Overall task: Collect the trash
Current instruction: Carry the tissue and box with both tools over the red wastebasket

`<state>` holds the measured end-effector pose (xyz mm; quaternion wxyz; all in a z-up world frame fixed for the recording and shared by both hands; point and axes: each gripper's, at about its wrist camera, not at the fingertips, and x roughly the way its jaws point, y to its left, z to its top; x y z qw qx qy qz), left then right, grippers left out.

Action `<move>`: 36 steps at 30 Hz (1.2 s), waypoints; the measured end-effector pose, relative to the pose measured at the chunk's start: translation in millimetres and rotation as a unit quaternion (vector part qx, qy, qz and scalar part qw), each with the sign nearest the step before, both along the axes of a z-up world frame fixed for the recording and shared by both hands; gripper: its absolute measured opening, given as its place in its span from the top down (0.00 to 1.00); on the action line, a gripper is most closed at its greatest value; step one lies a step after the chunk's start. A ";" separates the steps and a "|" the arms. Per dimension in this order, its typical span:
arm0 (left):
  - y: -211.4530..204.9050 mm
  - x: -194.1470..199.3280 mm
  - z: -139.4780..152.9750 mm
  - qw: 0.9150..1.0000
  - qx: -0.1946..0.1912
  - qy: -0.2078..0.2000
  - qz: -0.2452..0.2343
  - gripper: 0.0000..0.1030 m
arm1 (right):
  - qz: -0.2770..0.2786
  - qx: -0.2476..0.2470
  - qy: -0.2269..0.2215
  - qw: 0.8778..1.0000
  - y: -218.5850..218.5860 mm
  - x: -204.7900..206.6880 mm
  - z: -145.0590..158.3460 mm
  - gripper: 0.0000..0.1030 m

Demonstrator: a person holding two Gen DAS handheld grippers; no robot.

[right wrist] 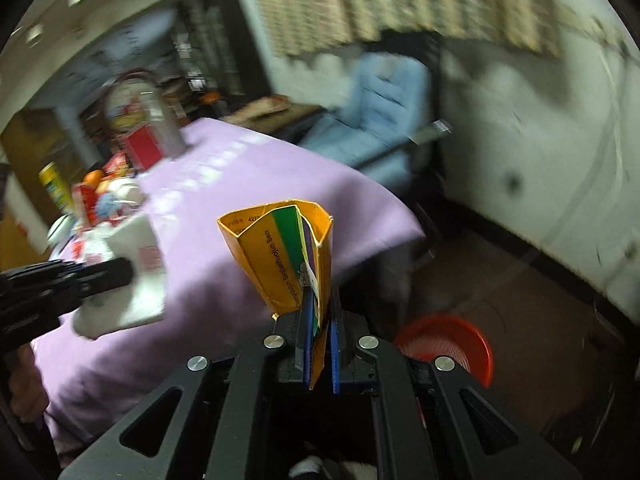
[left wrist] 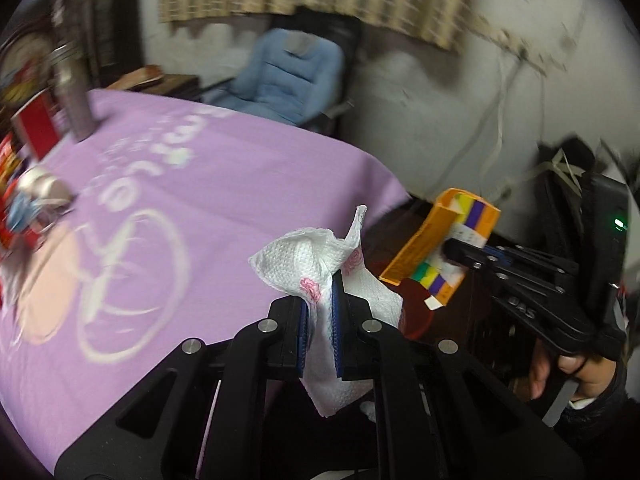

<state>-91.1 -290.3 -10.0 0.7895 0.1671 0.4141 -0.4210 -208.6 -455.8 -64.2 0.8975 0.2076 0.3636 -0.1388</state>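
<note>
White tissue (left wrist: 320, 280) sits pinched in your left gripper (left wrist: 320, 332), soft and weightless, so any fold holds. Your right gripper (right wrist: 320, 344) clamps the orange carton (right wrist: 288, 256) by its flattened end; it's light, creasable card. Both hang off the table (right wrist: 240, 184) edge, above the red bin (right wrist: 448, 344).

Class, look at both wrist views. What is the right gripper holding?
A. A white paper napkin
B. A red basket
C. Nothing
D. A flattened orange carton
D: the right gripper is shut on the flattened orange carton, while the left gripper pinches the white napkin.
</note>
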 end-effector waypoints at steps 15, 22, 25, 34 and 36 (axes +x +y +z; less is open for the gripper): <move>-173.0 -42.9 -170.8 0.972 0.148 0.119 -0.139 0.89 | -0.196 0.171 0.119 0.958 -129.3 -51.5 -198.3 0.93; -220.2 -24.0 -278.4 0.954 0.237 0.145 -0.109 0.89 | -0.255 0.197 0.157 0.934 -163.8 -47.1 -274.4 0.93; -232.0 -16.0 -302.8 0.949 0.256 0.151 -0.102 0.89 | -0.251 0.199 0.174 0.931 -165.1 -38.5 -291.2 0.93; -243.2 2.7 -343.5 0.939 0.286 0.167 -0.093 0.89 | -0.229 0.199 0.214 0.928 -165.6 -13.6 -317.2 0.92; -245.4 2.1 -350.0 0.937 0.290 0.171 -0.094 0.87 | -0.228 0.201 0.222 0.927 -165.3 -12.4 -323.3 0.92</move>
